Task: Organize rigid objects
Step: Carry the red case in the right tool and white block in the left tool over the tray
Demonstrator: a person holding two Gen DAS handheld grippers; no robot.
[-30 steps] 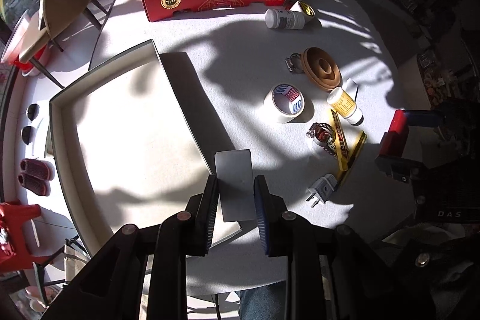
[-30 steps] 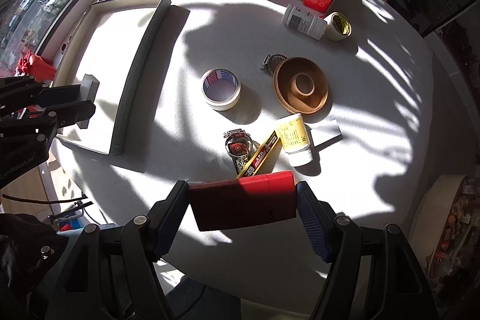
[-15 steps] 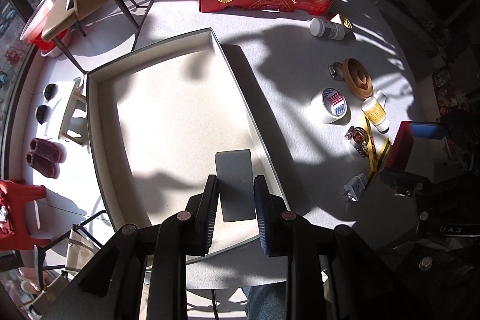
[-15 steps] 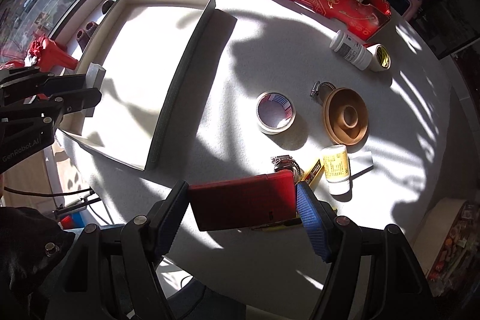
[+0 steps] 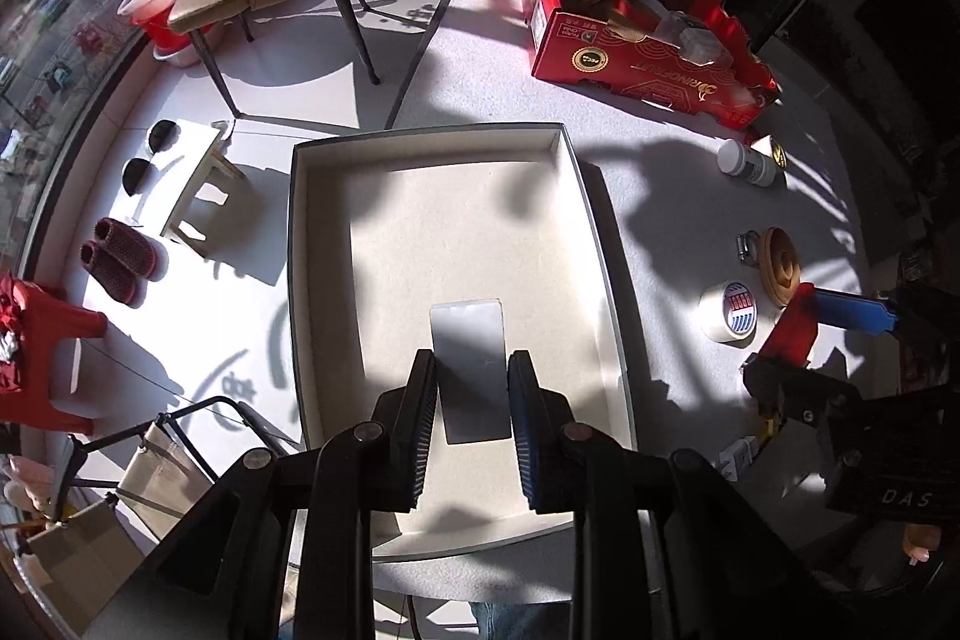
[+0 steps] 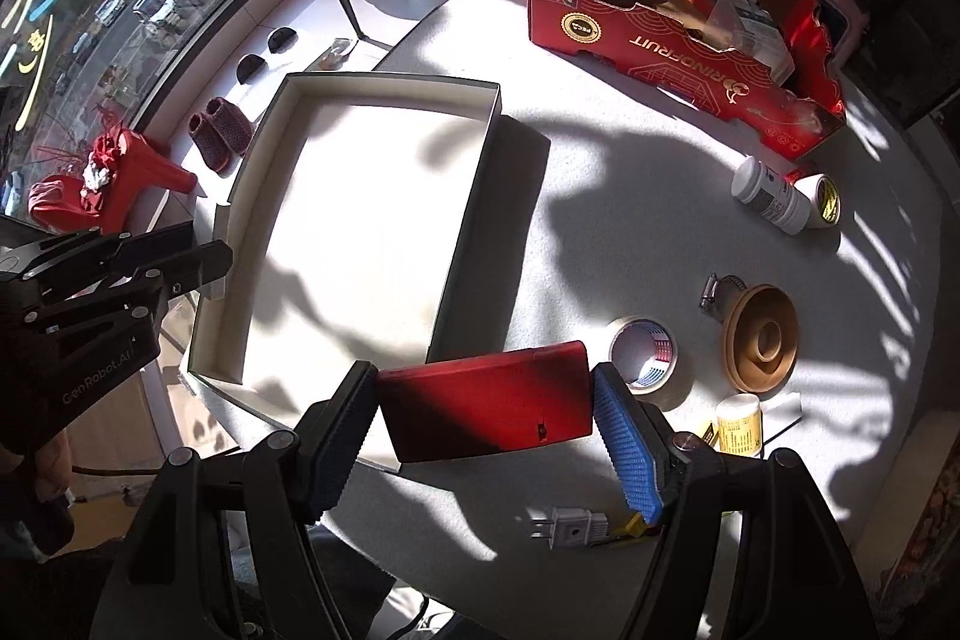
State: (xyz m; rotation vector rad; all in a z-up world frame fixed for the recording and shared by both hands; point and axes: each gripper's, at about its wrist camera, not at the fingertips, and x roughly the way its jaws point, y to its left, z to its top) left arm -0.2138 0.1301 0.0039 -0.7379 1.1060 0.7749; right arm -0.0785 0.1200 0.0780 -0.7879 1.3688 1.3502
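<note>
Over the last second both hands have carried their loads leftward across the counter [image 6: 600,196] toward the open white box [image 5: 606,244]. The left hand-held gripper [image 5: 471,394], pinching a flat grey block [image 5: 468,358], hung over bare counter beside the box a second ago and now hangs over the box's near floor, clear of the walls. The right hand-held gripper [image 6: 483,403], clamped on a red case [image 6: 486,400], has come from over the loose items to the box's near right corner. Nothing lies in the box yet, so the grey block looks ready to go in first. The tape roll [image 6: 645,355], wooden disc [image 6: 759,337], bottles and plug [image 6: 567,526] are left on the right.
</note>
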